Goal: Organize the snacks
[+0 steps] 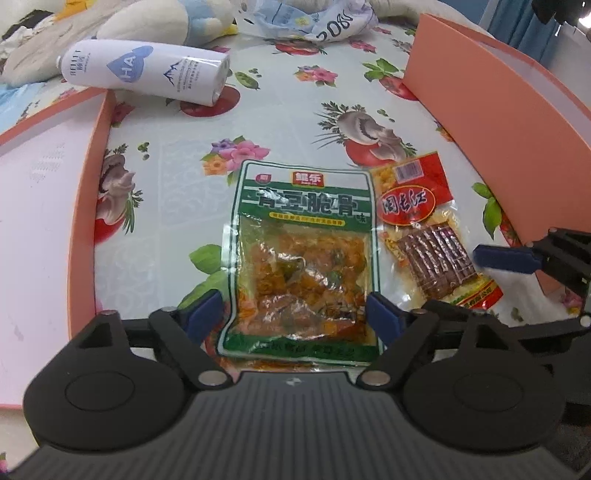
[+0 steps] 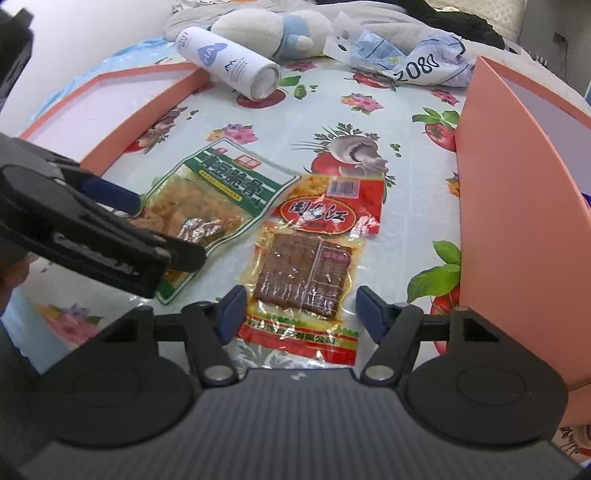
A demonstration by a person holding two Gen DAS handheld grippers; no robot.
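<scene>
A green snack packet [image 1: 301, 254] lies flat on the flowered tablecloth. My left gripper [image 1: 295, 315] is open, its blue fingertips on either side of the packet's near end. A red and yellow snack packet [image 1: 424, 221] lies just right of it. In the right wrist view my right gripper [image 2: 301, 308] is open, its fingertips on either side of the near end of the red packet [image 2: 314, 258]. The green packet [image 2: 218, 195] lies to its left, partly under the left gripper [image 2: 155, 229]. The right gripper [image 1: 517, 258] shows at the right edge of the left wrist view.
An orange box lid [image 1: 48, 206] lies at the left and an orange box [image 1: 498, 118] stands at the right. A white bottle [image 1: 147, 70] lies on its side at the back. Plush toys [image 1: 166, 22] and a crumpled plastic bag [image 1: 314, 18] lie behind it.
</scene>
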